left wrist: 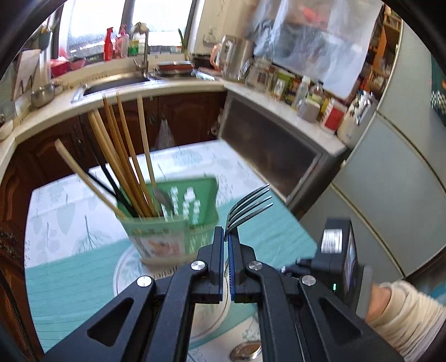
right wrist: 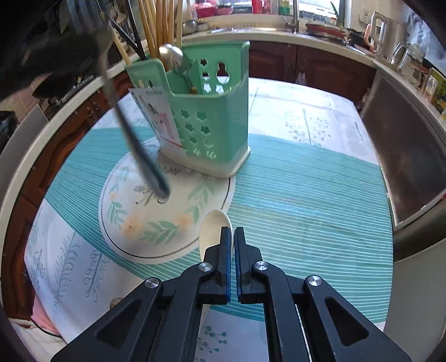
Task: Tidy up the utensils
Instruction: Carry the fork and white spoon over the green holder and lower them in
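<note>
Clenched right gripper point(right wrist: 232, 231) holds a spoon point(right wrist: 213, 231) over a striped kitchen tablecloth point(right wrist: 306, 195); left gripper point(left wrist: 227, 232) grips a fork point(left wrist: 248, 206).

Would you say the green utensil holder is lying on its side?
No, the green utensil holder stands upright on the floral plate, chopsticks sticking up from it.

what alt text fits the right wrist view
The right tongs are closed on a white spoon above a floral plate. On the plate's far side stands a green caddy holding chopsticks and a metal spoon; a blurred fork handle crosses at left.
</note>
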Demonstrator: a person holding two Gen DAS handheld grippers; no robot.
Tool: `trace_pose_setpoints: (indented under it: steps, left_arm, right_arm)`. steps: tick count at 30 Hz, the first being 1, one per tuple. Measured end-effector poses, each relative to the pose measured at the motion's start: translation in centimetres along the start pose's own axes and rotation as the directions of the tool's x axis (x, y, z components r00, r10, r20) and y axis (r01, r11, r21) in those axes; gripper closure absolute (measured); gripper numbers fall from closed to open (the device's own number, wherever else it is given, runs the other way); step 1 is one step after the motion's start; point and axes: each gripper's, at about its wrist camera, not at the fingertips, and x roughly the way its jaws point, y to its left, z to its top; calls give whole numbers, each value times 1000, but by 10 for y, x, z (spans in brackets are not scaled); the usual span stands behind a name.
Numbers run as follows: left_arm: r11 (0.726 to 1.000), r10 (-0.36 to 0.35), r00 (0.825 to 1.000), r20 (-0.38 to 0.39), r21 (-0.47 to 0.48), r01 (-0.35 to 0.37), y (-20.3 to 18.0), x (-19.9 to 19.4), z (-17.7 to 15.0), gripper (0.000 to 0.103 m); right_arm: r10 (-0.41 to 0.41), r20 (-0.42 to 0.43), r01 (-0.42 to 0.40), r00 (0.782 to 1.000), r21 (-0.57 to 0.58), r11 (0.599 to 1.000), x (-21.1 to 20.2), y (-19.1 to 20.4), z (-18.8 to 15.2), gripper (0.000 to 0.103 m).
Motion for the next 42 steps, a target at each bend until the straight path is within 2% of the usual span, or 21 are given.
trace_pose_setpoints:
  steps: [5, 9, 13, 18, 22, 28, 34, 37, 42]
  left_arm:
    - [999, 34, 997, 74, -28, -32, 5, -11, 27, 102]
    - [994, 97, 987, 127, -55, -91, 13, -6, 43, 102]
    - [989, 122, 986, 115, -104, -110, 29, 14, 48, 102]
    - [984, 134, 987, 88, -128, -122, 42, 42, 44, 102]
    - [985, 123, 991, 54, -130, -115, 45, 60, 37, 102]
    - [984, 99, 995, -16, -147, -100, 52, 78, 24, 102]
    - [982, 73, 997, -34, -172, -78, 56, 82, 15, 102]
    - [982, 59, 998, -34, -180, -64, 58, 83, 12, 102]
    - [980, 36, 999, -24, -195, -40, 63, 82, 9, 102]
  right_arm:
    - [-14, 80, 14, 997, -7, 1000, -19, 5, 2, 101]
    - [-21, 146, 22, 989, -4, 1000, -33, 3, 6, 101]
    - [-38, 224, 36, 974, 13, 999, -50, 2, 12, 101]
    - [-59, 334, 52, 941, 30, 998, -77, 3, 27, 101]
    - [-79, 426, 72, 901, 32, 997, -95, 5, 51, 101]
    - [-132, 581, 147, 803, 23, 989, -105, 19, 88, 101]
    - [-152, 675, 171, 722, 38, 985, -88, 25, 117, 101]
    - [-175, 689, 200, 704, 44, 979, -71, 25, 129, 101]
    - [-167, 687, 193, 707, 40, 980, -30, 23, 153, 101]
